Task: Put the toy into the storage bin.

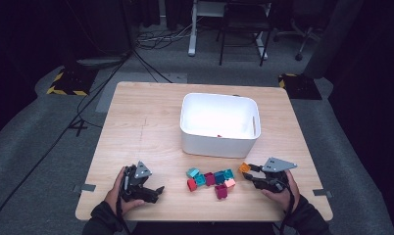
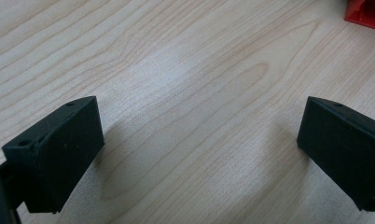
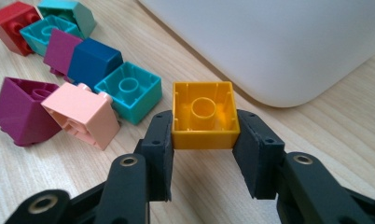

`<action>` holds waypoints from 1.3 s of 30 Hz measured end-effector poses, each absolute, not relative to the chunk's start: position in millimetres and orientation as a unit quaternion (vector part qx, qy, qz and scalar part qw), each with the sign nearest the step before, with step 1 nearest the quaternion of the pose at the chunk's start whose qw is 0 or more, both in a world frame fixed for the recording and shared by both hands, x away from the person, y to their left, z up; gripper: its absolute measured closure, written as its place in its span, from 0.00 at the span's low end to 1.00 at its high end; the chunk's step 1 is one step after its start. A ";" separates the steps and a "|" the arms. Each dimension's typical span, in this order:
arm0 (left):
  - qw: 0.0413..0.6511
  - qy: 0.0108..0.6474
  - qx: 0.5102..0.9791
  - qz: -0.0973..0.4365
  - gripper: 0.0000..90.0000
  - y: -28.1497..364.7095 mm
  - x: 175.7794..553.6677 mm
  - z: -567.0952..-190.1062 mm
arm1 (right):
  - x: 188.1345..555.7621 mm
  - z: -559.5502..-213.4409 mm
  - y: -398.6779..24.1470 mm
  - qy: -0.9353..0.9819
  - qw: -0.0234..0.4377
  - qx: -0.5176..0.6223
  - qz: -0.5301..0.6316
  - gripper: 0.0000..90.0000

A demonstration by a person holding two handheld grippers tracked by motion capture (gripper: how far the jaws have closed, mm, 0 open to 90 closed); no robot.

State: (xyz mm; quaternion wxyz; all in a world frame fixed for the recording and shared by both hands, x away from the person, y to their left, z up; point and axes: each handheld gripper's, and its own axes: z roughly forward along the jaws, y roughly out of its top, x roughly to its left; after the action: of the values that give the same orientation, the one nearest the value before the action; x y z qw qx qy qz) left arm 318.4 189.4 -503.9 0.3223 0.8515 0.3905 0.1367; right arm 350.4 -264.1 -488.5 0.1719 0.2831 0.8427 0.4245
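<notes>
Here the right gripper [image 3: 204,135] is clenched on the yellow block [image 3: 204,114] at five o'clock of the white bin [image 1: 219,125], while the left gripper [image 2: 199,149] sits released over bare table [image 2: 185,70].

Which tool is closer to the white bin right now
The right. The right tool sits just below the white bin's front right corner, gripping an orange block; the left tool rests farther off, lower left.

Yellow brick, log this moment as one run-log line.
right hand-held gripper: shut on yellow brick, hollow side up | left hand-held gripper: open over table | white bin: beyond brick
</notes>
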 end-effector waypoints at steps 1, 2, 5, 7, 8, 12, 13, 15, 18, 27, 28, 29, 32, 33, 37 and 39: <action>0.322 0.391 0.851 0.137 0.01 189.4 318.4 -503.9 | 350.3 -487.2 -264.7 0.842 0.171 0.282 0.426 0.66; 0.322 0.391 0.851 0.137 0.01 189.4 318.4 -503.9 | 349.7 -485.8 -265.2 0.841 0.171 0.284 0.428 0.66; 0.322 0.390 0.852 0.137 0.01 189.5 318.4 -503.9 | 349.3 -481.6 -267.4 0.837 0.175 0.284 0.433 0.66; 0.322 0.391 0.851 0.137 0.01 189.4 318.4 -503.9 | 348.6 -479.4 -267.6 0.837 0.175 0.282 0.435 0.66; 0.322 0.390 0.851 0.137 0.01 189.5 318.4 -503.9 | 348.4 -477.8 -267.9 0.838 0.177 0.280 0.433 0.66; 0.322 0.390 0.851 0.137 0.01 189.5 318.4 -503.9 | 346.9 -470.9 -268.0 0.835 0.184 0.277 0.439 0.66; 0.322 0.391 0.851 0.137 0.01 189.4 318.4 -503.9 | 346.9 -469.0 -268.7 0.835 0.186 0.275 0.439 0.66; 0.323 0.391 0.851 0.137 0.01 189.3 318.4 -504.1 | 346.6 -464.9 -270.0 0.832 0.188 0.276 0.443 0.66; 0.323 0.391 0.851 0.135 0.01 189.2 318.3 -504.2 | 346.6 -457.8 -272.9 0.829 0.196 0.276 0.445 0.66; 0.323 0.392 0.851 0.135 0.01 189.2 318.1 -504.2 | 347.1 -432.3 -276.9 0.816 0.200 0.275 0.467 0.66; 0.324 0.392 0.851 0.134 0.01 189.0 318.1 -504.3 | 347.1 -430.4 -277.2 0.815 0.200 0.274 0.469 0.66; 0.323 0.392 0.851 0.136 0.01 189.2 318.2 -504.3 | 346.9 -428.3 -277.5 0.815 0.200 0.276 0.469 0.66; 0.323 0.392 0.851 0.133 0.01 189.1 318.1 -504.2 | 347.1 -422.4 -278.7 0.813 0.198 0.275 0.474 0.66; 0.323 0.393 0.851 0.133 0.01 189.1 318.0 -504.2 | 346.9 -420.0 -278.7 0.813 0.198 0.275 0.474 0.66; 0.323 0.392 0.851 0.133 0.01 189.1 318.0 -504.2 | 346.8 -410.0 -277.5 0.813 0.207 0.268 0.473 0.66; 0.324 0.392 0.851 0.134 0.01 189.1 318.1 -504.2 | 346.8 -405.2 -277.2 0.814 0.208 0.264 0.474 0.66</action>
State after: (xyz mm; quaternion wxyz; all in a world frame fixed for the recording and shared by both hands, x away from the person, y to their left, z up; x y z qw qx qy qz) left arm 318.1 189.1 -504.2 0.3236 0.8507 0.3920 0.1339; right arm 346.8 -277.2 -405.2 0.2076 0.2644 0.8140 0.4737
